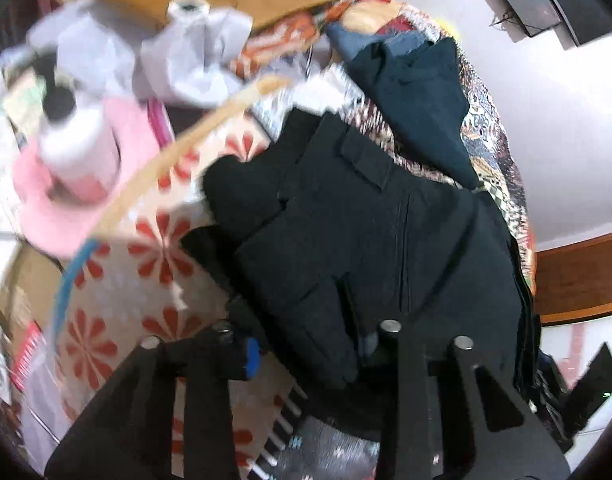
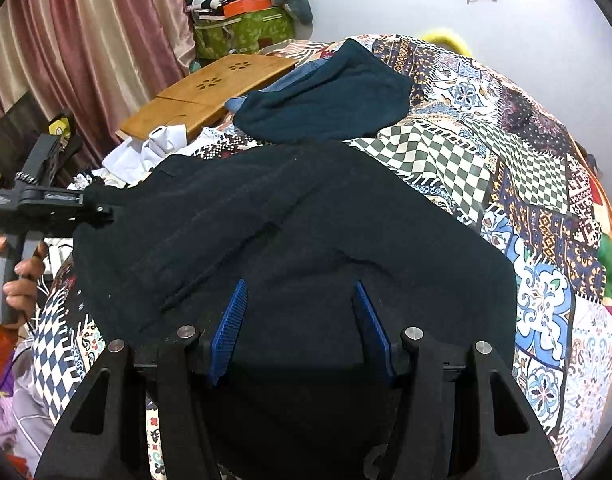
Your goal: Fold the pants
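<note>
Black pants [image 2: 306, 216] lie spread on the patterned bedspread [image 2: 505, 128]. My right gripper [image 2: 302, 332] is open, its blue-padded fingers [image 2: 230, 328] resting over the near part of the pants. My left gripper [image 2: 94, 208] shows at the left in the right wrist view, at the pants' left edge, which lifts toward it. In the blurred left wrist view the pants [image 1: 365, 232] lie ahead of my left gripper [image 1: 313, 344]. Its blue pad [image 1: 250, 359] shows on the left finger, and dark cloth covers the gap, so its state is unclear.
A dark teal garment [image 2: 329, 96] lies farther back on the bed, over denim. A wooden lap table [image 2: 210, 88] and white cloth [image 2: 154, 148] sit at the bed's left edge. Curtains [image 2: 86, 52] and piled boxes stand behind. Pink and white items [image 1: 78, 160] lie left.
</note>
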Demonstrator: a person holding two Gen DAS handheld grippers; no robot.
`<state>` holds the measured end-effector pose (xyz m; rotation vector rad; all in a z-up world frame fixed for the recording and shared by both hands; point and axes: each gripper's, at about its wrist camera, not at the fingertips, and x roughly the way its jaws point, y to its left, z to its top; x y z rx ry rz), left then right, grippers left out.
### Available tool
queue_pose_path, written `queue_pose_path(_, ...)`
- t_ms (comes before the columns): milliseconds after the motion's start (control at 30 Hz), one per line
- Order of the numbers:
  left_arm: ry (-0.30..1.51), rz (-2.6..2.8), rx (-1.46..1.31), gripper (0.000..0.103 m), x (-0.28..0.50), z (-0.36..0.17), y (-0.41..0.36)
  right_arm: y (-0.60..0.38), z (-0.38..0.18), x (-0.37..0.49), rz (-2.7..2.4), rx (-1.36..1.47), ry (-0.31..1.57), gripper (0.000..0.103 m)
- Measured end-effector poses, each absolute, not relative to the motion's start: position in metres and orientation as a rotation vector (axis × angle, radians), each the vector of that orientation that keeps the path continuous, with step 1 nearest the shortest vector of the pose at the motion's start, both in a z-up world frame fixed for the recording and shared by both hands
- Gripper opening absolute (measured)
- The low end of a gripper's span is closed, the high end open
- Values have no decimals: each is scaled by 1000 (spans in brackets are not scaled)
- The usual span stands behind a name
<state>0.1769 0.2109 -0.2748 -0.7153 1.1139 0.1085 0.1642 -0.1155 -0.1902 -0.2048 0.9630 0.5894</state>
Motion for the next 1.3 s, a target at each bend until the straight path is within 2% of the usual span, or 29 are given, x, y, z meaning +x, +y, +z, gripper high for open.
queue_pose_path(100, 1040, 171, -506, 24, 184, -243, 192, -119, -187, 163, 593, -189, 964, 52)
queue_pose_path(300, 824, 192, -207, 23, 183, -157, 145, -159, -166, 152, 542, -133, 911, 52)
queue_pose_path(533, 565, 67, -68, 21, 187, -66, 67, -238, -165, 147, 363, -16, 928, 52)
queue_pose_path(700, 499, -65, -50, 18, 193, -39, 10, -270, -183, 135, 277, 29, 964, 52)
queue_pose_path(800, 505, -154, -29, 18, 205, -37, -28, -273, -207, 134, 288, 48, 1042, 52)
queue_pose_path(933, 555, -250, 24, 17, 212, -49, -80, -269, -210, 128, 282, 26, 1025, 52)
queue_pose_path(1300, 856, -471, 201, 17, 221, -136, -176, -271, -210, 127, 290, 42, 1014, 52)
